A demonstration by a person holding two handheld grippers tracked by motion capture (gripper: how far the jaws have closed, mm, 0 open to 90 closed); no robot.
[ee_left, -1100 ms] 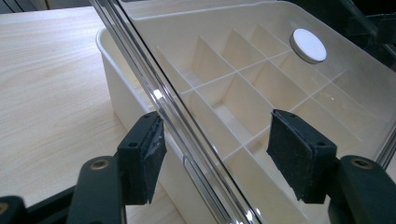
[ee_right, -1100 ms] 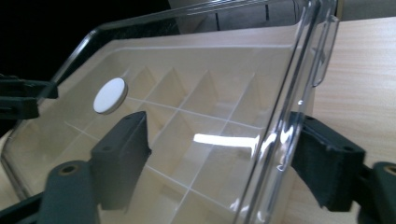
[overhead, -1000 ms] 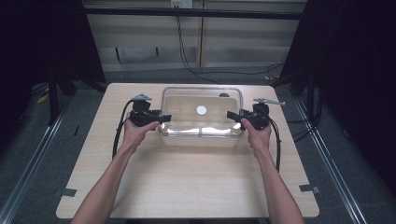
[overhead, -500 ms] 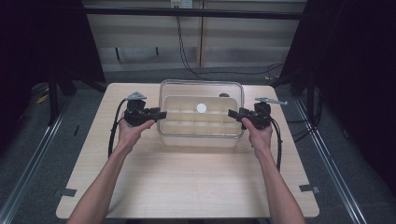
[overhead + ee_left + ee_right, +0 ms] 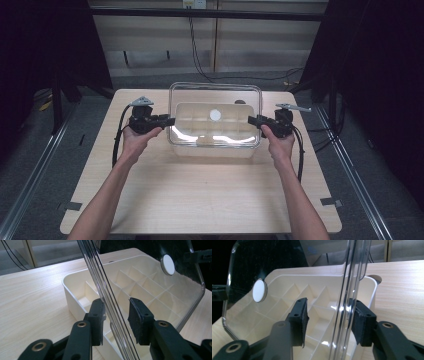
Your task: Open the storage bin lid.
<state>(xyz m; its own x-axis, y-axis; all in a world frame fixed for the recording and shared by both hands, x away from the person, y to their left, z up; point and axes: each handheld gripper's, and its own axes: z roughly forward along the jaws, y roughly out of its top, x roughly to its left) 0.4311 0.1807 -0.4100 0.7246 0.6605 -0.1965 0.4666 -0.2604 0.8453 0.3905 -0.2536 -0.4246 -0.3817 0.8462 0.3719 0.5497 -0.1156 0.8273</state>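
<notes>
Closest in, the left gripper has its jaws spread either side of the clear lid, with daylight between the pads and the plastic edge, so it's straddling, not pinching. The right gripper looks much the same: the near pad sits clear of the rim, and the far pad is seen through the plastic, so I can't tell if it touches.

The lid is up off the cream divider box, tilted over it, and the box sits mid-table.

My worry: with neither side clearly clamped, the lid could slide through the jaws and drop back onto the box, or twist if one hand rises faster than the other. Slick plastic against small pads doesn't help.

Farther out, the only marking is a blank white round sticker on the lid. No brand or readable text anywhere.
</notes>
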